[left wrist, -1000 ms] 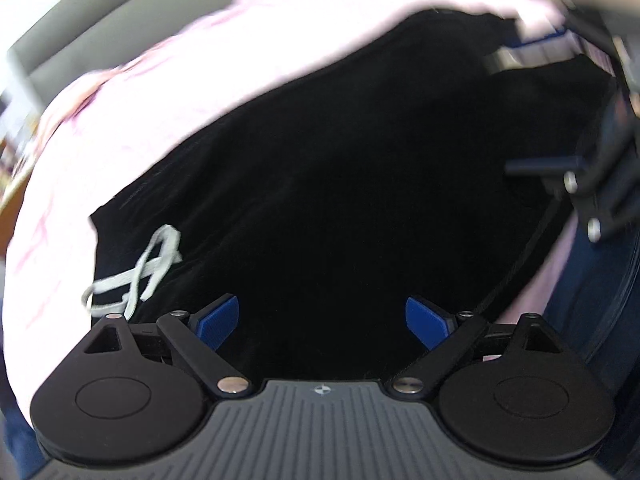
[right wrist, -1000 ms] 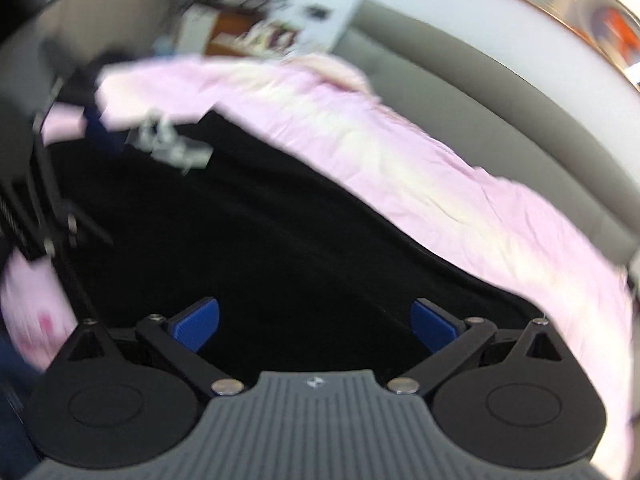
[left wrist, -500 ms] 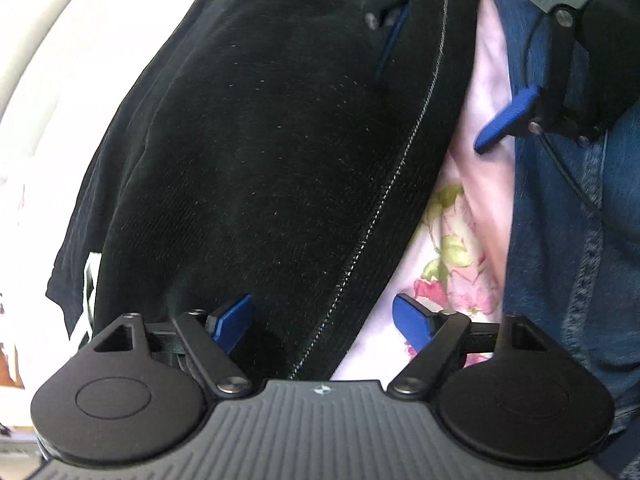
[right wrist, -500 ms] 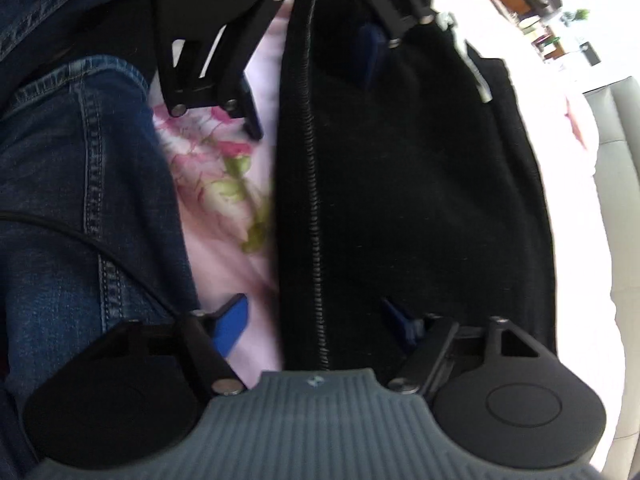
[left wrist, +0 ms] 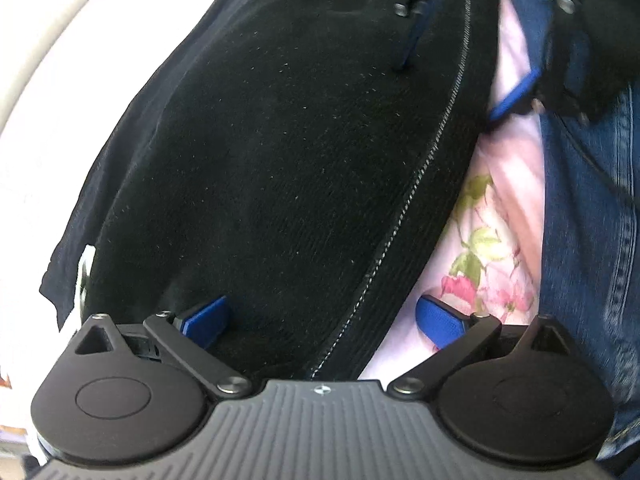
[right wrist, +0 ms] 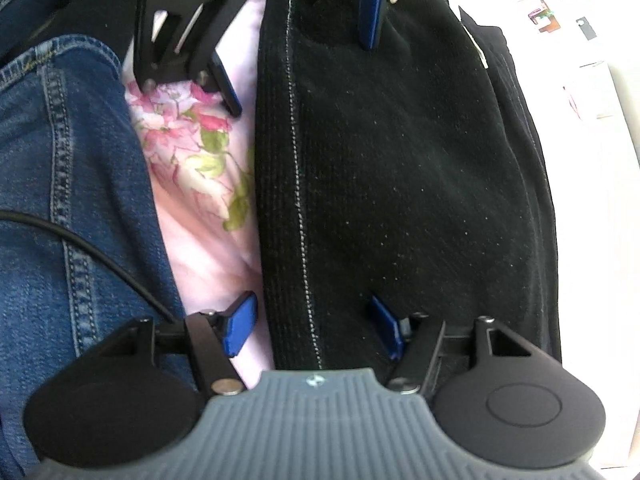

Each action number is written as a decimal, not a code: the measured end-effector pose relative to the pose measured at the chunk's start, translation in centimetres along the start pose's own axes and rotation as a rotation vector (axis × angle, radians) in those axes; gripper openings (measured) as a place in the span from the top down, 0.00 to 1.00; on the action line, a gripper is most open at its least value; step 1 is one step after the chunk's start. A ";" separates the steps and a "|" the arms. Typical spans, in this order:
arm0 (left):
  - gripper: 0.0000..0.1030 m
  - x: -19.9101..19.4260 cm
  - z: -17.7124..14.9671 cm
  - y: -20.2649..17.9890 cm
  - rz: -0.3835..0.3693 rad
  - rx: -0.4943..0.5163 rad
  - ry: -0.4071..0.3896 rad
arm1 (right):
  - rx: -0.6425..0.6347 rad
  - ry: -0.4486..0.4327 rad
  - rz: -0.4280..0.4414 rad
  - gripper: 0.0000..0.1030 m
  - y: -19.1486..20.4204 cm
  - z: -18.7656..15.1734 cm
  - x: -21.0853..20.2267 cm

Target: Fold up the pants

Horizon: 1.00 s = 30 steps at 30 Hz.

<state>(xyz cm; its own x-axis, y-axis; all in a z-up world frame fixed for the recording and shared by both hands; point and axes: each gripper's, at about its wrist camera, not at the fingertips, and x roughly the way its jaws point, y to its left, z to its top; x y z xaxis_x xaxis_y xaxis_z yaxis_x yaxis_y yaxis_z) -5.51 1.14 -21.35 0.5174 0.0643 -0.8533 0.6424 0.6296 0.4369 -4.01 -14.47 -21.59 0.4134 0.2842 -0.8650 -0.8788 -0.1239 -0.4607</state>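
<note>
On the pink floral sheet [left wrist: 484,248] lie the black pants [left wrist: 280,168] — a ribbed edge with a line of white stitching runs along the side nearest the person's jeans [right wrist: 68,200]. Left gripper [left wrist: 320,318] is down at that stitched edge with its jaws at their widest: one blue pad sits over the black fabric, the other over the pink sheet, hem between them, no pinch visible. Right gripper [right wrist: 316,326] straddles the same edge farther along, jaws closing — one pad over the sheet just beside the hem, the other low on the black cloth. Fabric is between the pads, but they are not clamped on it. Each camera sees the other gripper at the top of its view, across the stretch of pants, also astride the stitched line. A second dark layer of the pants shows at the far side in both views, with a bit of white drawstring [left wrist: 82,268] poking out near the left gripper. A black cable [right wrist: 100,256] runs over the jeans to the right gripper. Bright, washed-out background beyond the pants; can't tell what is there.
</note>
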 end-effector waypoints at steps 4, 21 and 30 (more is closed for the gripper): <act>0.00 -1.6 0.2 -1.8 0.001 0.058 -0.004 | -0.084 0.020 -0.053 0.52 0.1 -0.8 0.2; 0.00 -5.1 -0.6 -5.9 0.157 0.191 -0.065 | 0.298 -0.067 -0.113 0.95 -8.3 -3.6 -6.0; 0.75 -8.4 -0.7 -0.9 0.256 -0.009 -0.141 | 0.282 -0.067 -0.108 0.94 -8.5 -3.0 -5.3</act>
<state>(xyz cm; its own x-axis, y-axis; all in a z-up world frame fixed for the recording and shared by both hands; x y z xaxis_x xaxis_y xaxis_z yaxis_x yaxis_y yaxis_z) -10.83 0.52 -14.79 0.7357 0.1141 -0.6677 0.4761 0.6140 0.6295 1.99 -17.77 -13.63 0.4995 0.3442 -0.7950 -0.8660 0.1764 -0.4678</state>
